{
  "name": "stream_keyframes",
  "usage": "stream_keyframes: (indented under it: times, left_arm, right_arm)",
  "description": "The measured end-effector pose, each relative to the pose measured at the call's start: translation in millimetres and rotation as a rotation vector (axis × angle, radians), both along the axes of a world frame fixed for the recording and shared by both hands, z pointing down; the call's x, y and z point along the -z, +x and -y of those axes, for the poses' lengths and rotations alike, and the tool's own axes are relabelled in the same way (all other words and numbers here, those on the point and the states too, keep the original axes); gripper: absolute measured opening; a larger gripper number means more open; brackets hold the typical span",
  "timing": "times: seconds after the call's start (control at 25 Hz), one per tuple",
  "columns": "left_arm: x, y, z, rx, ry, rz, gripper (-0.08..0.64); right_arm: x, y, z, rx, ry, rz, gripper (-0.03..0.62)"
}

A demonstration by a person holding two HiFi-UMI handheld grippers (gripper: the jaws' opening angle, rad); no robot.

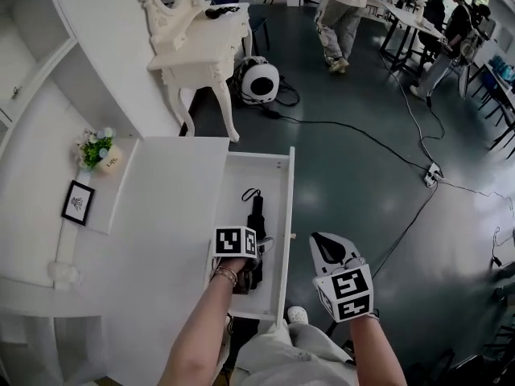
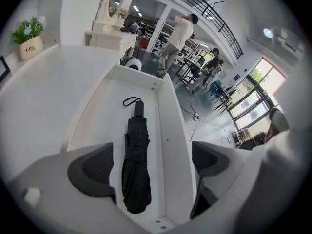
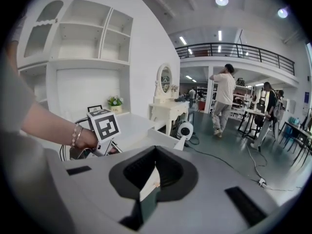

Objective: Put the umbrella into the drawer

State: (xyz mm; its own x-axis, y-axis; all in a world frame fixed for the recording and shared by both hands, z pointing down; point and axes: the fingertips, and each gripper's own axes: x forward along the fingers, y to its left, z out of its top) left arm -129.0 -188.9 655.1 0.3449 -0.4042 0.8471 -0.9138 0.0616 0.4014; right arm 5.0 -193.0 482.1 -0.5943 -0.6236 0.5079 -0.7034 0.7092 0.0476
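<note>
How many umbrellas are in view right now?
1. A folded black umbrella lies lengthwise in the open drawer. No other one shows, though more could be hidden where the cameras do not reach.

White left gripper, wrist bracelet

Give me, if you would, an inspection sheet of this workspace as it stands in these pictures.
Surface: white cabinet top, bare beside the drawer.
Job's things: folded black umbrella lies lengthwise inside the open drawer, strap loop at the far end.
Clutter: flower pot and framed picture on the shelf at the cabinet's left.
Grippers: left gripper open above the umbrella, not touching it; right gripper shut, empty, outside the drawer.
Cables: black cable runs across the floor to a power strip.
Surroundings: white dressing table; people at desks beyond.
</note>
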Motion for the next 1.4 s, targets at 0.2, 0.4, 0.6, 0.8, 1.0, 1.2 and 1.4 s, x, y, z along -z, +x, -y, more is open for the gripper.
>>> stream_keyframes:
  times: [0.2, 0.4, 0.6, 0.8, 1.0, 1.2, 1.4]
  left_arm:
    - [31, 4, -6, 0.018, 0.071, -0.011, 0.506]
    - [68, 11, -11, 0.019, 0.172, -0.013, 0.495]
    - [118, 6, -12, 0.07, 0.317, 0.014, 0.318]
    - [169, -8, -14, 0.166, 0.448, 0.035, 0.155]
    - [214, -19, -17, 0.186, 0.568, 0.063, 0.011]
    - [254, -26, -24, 0.143, 0.702, 0.167, 0.009]
    - [305, -34, -33, 0.123, 0.883, 0.26, 0.009]
  right_arm:
    - [18, 7, -4, 0.002, 0.034, 0.024, 0.006]
    - [34, 13, -9, 0.006, 0.067, 0.043, 0.006]
    - [58, 15, -8, 0.017, 0.124, 0.072, 0.006]
    - [87, 17, -7, 0.028, 0.18, 0.102, 0.006]
    - [113, 11, -4, 0.041, 0.23, 0.137, 0.006]
    - [135, 4, -4, 0.063, 0.274, 0.172, 0.006]
    - [156, -2, -6, 0.083, 0.314, 0.205, 0.006]
